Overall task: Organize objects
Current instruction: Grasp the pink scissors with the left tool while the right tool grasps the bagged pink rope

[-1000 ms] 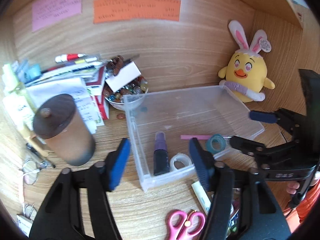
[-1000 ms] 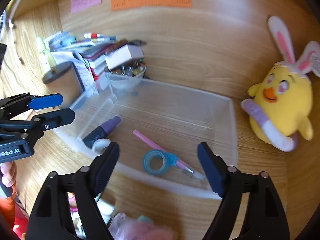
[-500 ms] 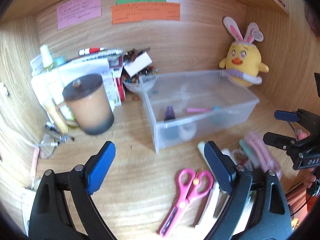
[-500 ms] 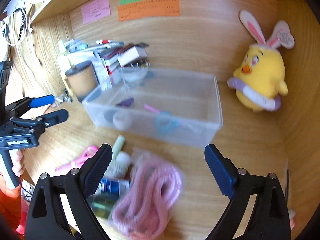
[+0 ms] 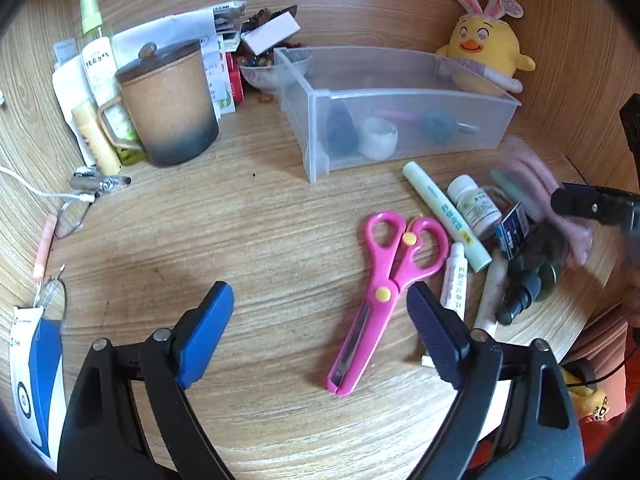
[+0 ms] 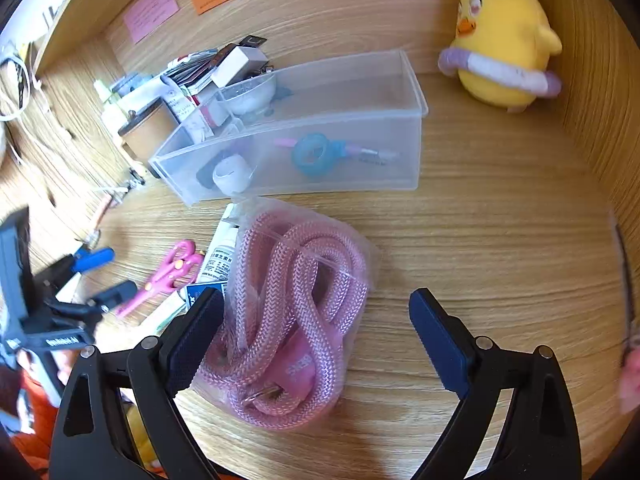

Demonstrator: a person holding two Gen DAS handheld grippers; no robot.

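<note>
The right gripper (image 6: 316,336) gapes wide over the bagged rope (image 6: 288,312), lower centre, nearer it than the left gripper (image 5: 320,320), also open, above the scissors (image 5: 384,280); bin (image 6: 416,80) beyond.

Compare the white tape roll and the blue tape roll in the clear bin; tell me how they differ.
The white tape roll looks chunkier and milky; the blue tape roll is slimmer and see-through teal. The white one sits near the clear bin's left end beside a dark purple-capped bottle; the blue one lies mid-bin against a pink pen. Both are loose inside the bin, untouched by either gripper.
</note>
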